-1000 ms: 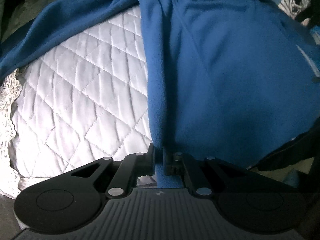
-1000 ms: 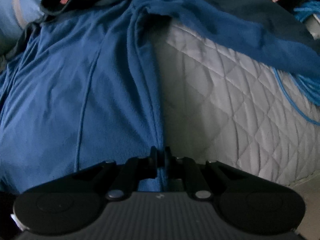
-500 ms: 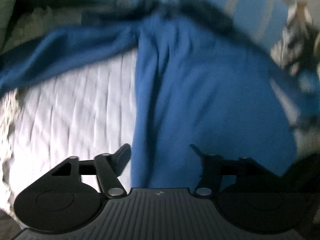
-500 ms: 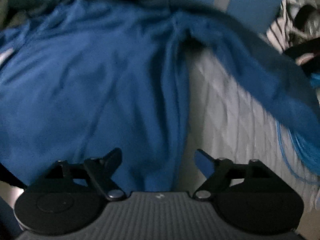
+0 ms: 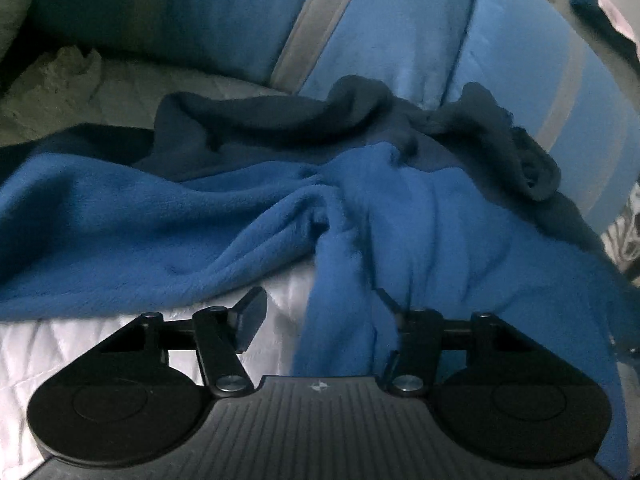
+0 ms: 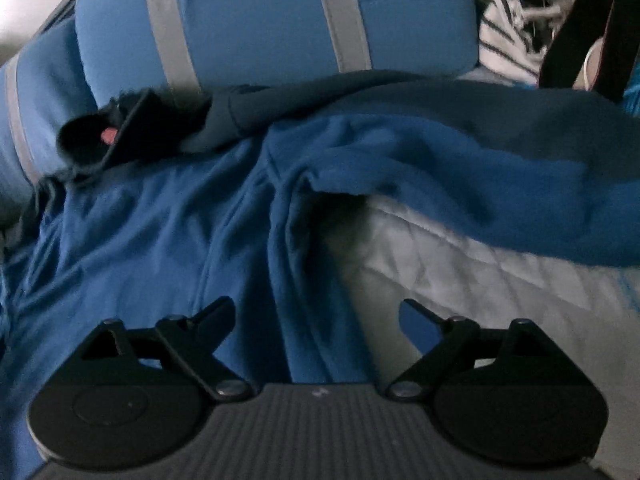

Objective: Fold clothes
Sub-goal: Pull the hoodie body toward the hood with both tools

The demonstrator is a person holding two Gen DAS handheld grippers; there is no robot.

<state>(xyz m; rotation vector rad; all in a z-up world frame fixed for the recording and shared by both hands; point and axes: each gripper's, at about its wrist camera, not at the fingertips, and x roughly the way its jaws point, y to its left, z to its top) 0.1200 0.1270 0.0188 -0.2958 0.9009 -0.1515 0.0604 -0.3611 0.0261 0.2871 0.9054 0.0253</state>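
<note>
Lying under two tools, one blue fleece garment [image 5: 400,216]: left tool [image 5: 320,312] closing, right tool [image 6: 316,316] wide, both empty-handed.

The fleece garment [image 5: 400,216] is bright royal blue with a dark navy collar band [image 5: 280,128] across its top toward twelve o'clock, and a small red-pink tag [image 6: 109,135] shows at ten o'clock in the right wrist view. Under it the quilted cover [image 6: 480,280] is white with a stitched diamond pattern. The pillows [image 6: 260,16] beyond are lighter blue with grey stripes.
</note>
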